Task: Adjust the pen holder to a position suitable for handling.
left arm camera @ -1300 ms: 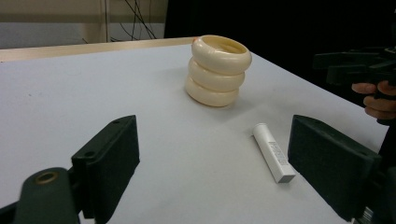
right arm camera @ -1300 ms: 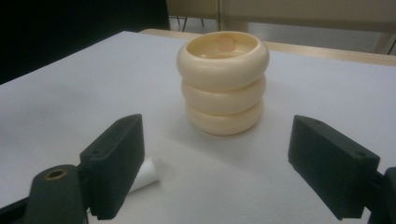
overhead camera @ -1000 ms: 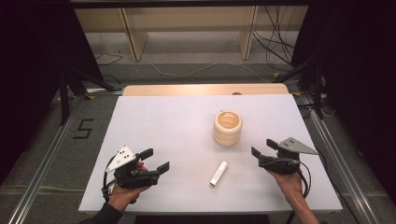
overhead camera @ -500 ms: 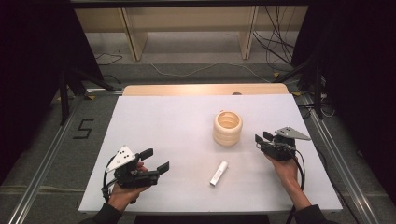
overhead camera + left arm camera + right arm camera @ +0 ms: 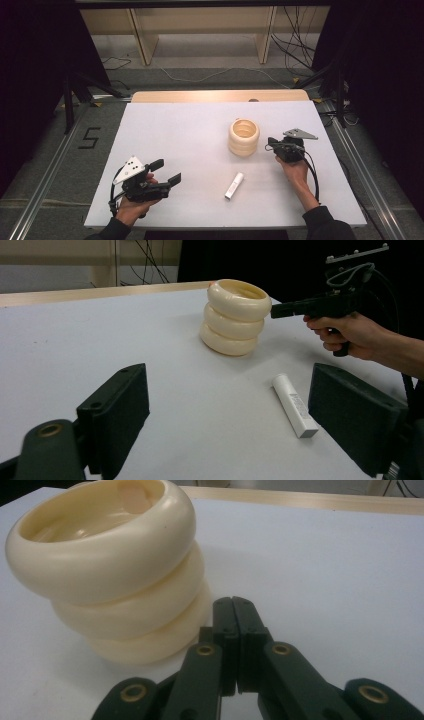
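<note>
A cream ribbed holder made of three stacked rings (image 5: 243,136) stands upright right of the table's middle, and its hollow top shows in the right gripper view (image 5: 107,555). A small white tube (image 5: 234,185) lies flat in front of it, also seen past the left jaws (image 5: 295,405). My right gripper (image 5: 272,146) is shut with nothing between its jaws, its tip (image 5: 234,605) just beside the holder's lower rings. My left gripper (image 5: 165,171) rests open near the front left of the table, well apart from both objects.
The white table top (image 5: 175,130) has a bare wooden strip (image 5: 220,95) along its far edge. Wooden shelving legs and loose cables (image 5: 295,45) lie on the floor beyond. A metal rail (image 5: 45,185) runs along the left side.
My right gripper has moved forward and left toward the ringed holder and its jaws have gone from open to shut. The left gripper has stayed where it was.
</note>
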`<state>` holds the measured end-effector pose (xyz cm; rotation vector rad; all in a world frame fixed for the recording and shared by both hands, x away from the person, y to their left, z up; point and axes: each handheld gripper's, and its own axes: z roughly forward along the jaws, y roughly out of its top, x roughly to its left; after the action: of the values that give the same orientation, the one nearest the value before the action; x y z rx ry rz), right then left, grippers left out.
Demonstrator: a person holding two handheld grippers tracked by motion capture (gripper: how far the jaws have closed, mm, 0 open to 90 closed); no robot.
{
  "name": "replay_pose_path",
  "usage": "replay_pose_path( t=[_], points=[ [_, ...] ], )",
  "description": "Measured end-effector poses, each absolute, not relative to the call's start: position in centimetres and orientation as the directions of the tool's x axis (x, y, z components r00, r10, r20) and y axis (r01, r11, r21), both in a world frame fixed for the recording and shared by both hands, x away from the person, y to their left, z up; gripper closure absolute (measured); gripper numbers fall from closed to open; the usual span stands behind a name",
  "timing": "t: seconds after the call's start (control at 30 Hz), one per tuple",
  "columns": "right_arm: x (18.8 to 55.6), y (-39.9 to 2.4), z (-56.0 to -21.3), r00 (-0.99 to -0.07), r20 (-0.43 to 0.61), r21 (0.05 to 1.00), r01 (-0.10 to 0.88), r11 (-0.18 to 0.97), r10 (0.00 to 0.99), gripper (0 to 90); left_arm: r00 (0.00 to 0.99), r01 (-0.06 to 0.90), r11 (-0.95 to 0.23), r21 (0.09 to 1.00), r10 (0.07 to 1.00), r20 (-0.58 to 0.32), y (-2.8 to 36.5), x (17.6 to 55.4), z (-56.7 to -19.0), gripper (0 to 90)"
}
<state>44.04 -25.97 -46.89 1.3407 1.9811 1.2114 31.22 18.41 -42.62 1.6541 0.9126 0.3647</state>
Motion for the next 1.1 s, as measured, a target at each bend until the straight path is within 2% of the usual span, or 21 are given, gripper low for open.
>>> replay_pose_path(
  t=[0.5,1.1],
  points=[
    [45.9,-24.6,-47.7,-0.402,0.121,0.839,0.530,0.123,0.907,89.9,0.646,0.374,-0.041,0.926,0.728,-0.229,18.5,31.2,-42.6,16.2],
    [46.1,-23.3,-48.1,-0.412,0.151,0.822,0.557,0.117,0.899,90.0,0.647,0.373,-0.040,0.927,0.727,-0.229,18.5,31.2,-42.6,16.3]
  ],
)
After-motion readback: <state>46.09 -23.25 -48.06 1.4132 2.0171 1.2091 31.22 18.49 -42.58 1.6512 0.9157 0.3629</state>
